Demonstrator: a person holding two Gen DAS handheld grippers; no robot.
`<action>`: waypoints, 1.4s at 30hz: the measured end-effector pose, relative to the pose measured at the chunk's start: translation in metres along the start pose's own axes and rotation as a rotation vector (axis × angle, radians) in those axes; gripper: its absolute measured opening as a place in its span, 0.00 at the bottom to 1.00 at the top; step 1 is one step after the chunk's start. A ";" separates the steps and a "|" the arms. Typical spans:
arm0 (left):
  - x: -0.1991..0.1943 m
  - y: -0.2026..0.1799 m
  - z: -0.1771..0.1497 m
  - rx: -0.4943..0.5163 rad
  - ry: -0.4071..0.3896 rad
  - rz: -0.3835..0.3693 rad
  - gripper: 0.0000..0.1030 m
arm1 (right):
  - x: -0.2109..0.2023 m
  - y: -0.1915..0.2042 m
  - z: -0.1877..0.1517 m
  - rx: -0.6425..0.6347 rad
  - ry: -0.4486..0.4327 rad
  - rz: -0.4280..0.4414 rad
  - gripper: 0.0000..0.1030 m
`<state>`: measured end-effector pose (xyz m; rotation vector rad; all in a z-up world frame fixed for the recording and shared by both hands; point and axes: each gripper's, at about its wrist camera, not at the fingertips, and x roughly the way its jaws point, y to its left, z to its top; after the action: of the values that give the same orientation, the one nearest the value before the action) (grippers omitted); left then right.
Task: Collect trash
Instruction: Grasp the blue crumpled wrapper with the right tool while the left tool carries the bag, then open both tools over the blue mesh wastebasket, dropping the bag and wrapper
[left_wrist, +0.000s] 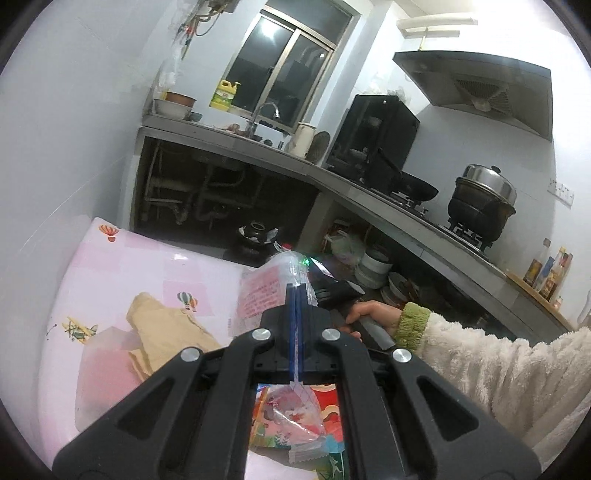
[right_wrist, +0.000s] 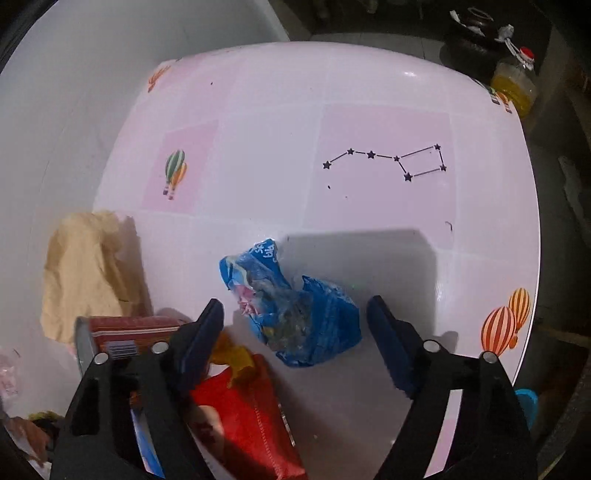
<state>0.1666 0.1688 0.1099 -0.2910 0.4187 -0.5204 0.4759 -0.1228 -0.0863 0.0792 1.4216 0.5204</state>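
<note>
My left gripper (left_wrist: 296, 292) is shut on a clear plastic wrapper with pink print (left_wrist: 264, 291). The wrapper sticks up past the fingertips, and its tail hangs below the jaws. My right gripper (right_wrist: 295, 303) points down at the pink table (right_wrist: 369, 110), open, with a crumpled blue plastic wrapper (right_wrist: 295, 317) lying on the table between its fingers. The pads stand clear of the wrapper on both sides. In the left wrist view, a hand in a fluffy white sleeve (left_wrist: 373, 315) holds the right gripper's handle.
A crumpled tan paper bag (right_wrist: 88, 273) lies at the table's left. A red packet (right_wrist: 251, 406) and a red box with a barcode (right_wrist: 122, 336) sit near the left finger. An oil bottle (right_wrist: 515, 85) stands on the floor beyond the table. Kitchen counters (left_wrist: 369, 195) run behind.
</note>
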 end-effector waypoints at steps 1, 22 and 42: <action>0.001 0.000 0.000 0.001 0.000 -0.002 0.00 | 0.000 0.001 0.000 -0.008 0.000 0.000 0.64; 0.056 -0.120 0.001 0.120 0.072 -0.255 0.00 | -0.162 -0.074 -0.160 0.253 -0.509 0.050 0.37; 0.283 -0.343 -0.128 0.209 0.695 -0.363 0.00 | -0.113 -0.246 -0.503 1.030 -0.657 0.041 0.37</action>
<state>0.1879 -0.2878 0.0368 0.0310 0.9864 -1.0187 0.0632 -0.5111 -0.1538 1.0094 0.9044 -0.2501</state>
